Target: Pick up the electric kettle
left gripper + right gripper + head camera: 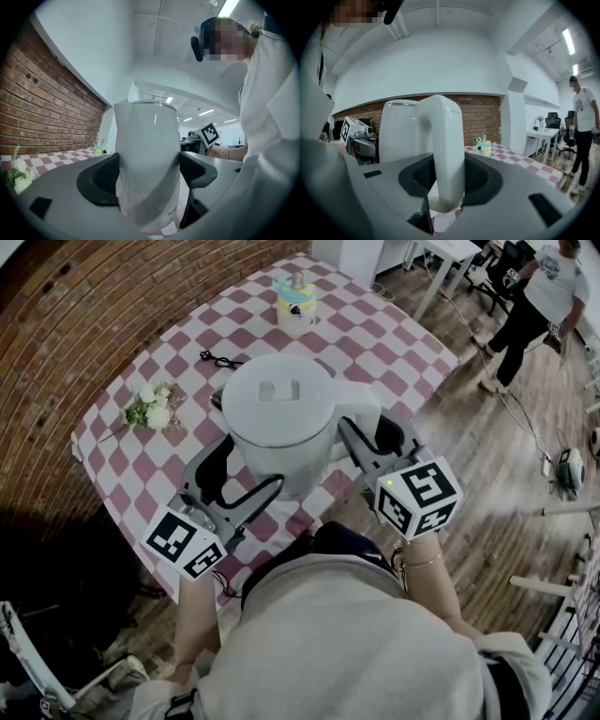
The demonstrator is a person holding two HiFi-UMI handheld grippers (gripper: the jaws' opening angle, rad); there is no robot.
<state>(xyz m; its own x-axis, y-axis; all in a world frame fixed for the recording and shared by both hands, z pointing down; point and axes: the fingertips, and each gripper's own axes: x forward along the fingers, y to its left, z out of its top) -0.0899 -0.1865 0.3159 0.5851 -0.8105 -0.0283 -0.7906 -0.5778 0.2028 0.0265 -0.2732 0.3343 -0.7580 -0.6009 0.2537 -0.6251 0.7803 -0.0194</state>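
kettle: white kettle [281, 454], upright over the near part of the checkered bench [394, 324], lid [279, 390] on, sandwiched between both claws; honestly can't tell if its base is touching the bench
left claw: [147, 171] clamped across the kettle's round body, pads pressing in on both sides
right claw: [445, 176] closed on the handle [440, 136], which runs right between its pads
bench stuff: little yellow and blue bottle [295, 304] at the far side, bunch of white flowers [152, 407] off to the left, small black cord [217, 359] behind the kettle, all well apart from it
background: a person [539, 296] standing on the wood floor [487, 456] past the far corner
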